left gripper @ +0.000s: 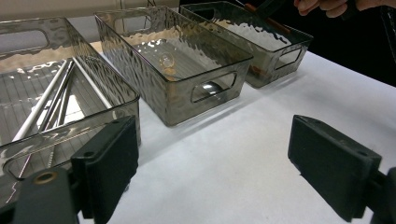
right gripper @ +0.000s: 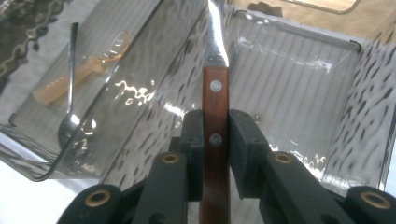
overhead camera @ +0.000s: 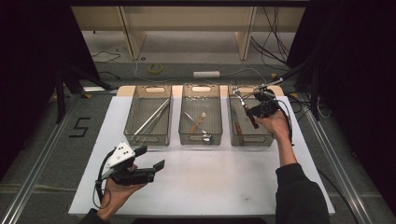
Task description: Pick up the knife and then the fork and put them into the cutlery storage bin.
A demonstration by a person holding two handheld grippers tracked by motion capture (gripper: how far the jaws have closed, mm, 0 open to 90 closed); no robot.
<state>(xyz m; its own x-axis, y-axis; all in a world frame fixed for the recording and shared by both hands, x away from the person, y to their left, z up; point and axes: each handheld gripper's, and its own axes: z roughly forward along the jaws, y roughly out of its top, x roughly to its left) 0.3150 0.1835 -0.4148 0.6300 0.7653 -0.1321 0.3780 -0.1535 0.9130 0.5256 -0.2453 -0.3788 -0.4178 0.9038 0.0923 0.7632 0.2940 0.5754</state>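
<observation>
My right gripper [overhead camera: 253, 112] is shut on a wooden-handled knife [overhead camera: 243, 105] and holds it over the right grey bin [overhead camera: 251, 139]. In the right gripper view the jaws [right gripper: 215, 133] clamp the riveted handle, and the knife's [right gripper: 215, 88] blade points away over the ribbed bin floor [right gripper: 303, 93]. My left gripper [overhead camera: 152, 157] hovers open over the front left of the white mat [overhead camera: 210, 182], holding nothing. Its jaws [left gripper: 219, 168] stand wide apart, facing the bins.
The left bin [overhead camera: 147, 138] holds long metal rods [overhead camera: 152, 119]. An orange spoon [right gripper: 84, 70] and a metal spoon [right gripper: 70, 93] lie in the middle bin [overhead camera: 201, 137]. A brown-handled item [overhead camera: 238, 127] lies in the right bin. Cables and a tape roll [overhead camera: 155, 68] lie beyond the table.
</observation>
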